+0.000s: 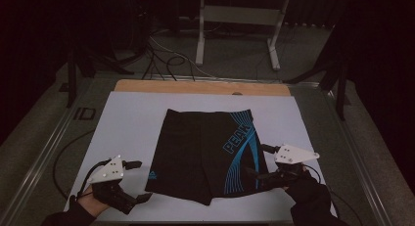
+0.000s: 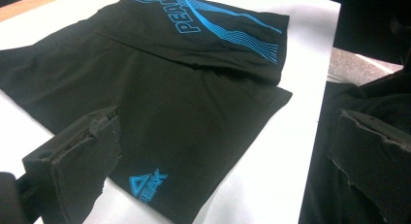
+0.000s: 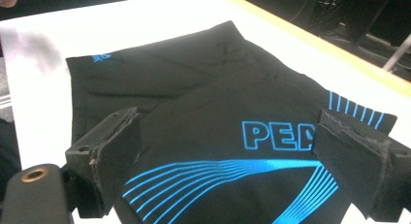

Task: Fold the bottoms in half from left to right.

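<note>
dim, dark surroundings; soft, slightly blurred

Dim room — grey floor (image 1: pixel 235 55), cables (image 1: pixel 166 59), a metal stand (image 1: pixel 240 20).

Shorts (image 1: pixel 205 152): black, blue curved-line pattern along one side, blue outlined lettering "PEAK", small blue triangle logo near hem. Surface (image 1: pixel 132 118): white sheet, tan wood strip at far edge. Left gripper (image 1: pixel 135 181): black jaws, grey plate. Right gripper (image 1: pixel 260 161): black jaws, grey plate. Cables: black.
</note>
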The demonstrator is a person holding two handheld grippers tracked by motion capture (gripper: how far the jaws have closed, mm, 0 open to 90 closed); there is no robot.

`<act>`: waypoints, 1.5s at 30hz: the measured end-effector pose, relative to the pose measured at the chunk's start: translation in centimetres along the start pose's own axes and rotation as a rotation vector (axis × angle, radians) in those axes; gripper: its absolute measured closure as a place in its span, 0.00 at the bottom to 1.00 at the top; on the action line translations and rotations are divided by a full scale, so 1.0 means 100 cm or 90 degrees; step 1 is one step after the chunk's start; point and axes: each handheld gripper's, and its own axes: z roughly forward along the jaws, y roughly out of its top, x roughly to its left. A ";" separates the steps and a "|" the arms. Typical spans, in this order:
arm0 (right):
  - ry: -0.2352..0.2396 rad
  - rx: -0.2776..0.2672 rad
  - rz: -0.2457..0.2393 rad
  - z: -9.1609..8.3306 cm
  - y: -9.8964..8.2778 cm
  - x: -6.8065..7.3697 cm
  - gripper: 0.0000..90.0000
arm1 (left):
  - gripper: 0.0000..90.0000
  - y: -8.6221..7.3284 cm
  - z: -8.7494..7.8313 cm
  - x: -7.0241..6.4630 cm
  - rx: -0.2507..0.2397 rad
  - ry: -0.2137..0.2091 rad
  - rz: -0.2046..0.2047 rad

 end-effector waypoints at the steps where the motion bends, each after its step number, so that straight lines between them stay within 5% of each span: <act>1: 0.000 -0.002 -0.003 0.000 0.002 -0.001 0.12 | 0.00 0.001 -0.001 0.000 0.001 0.001 -0.001; 15: -0.003 -0.020 -0.018 0.016 0.031 -0.011 0.12 | 0.00 0.009 -0.007 0.005 -0.002 0.021 -0.008; 45: 0.011 -0.049 -0.016 0.085 0.077 -0.020 0.12 | 0.00 0.010 0.003 0.005 0.006 0.159 -0.077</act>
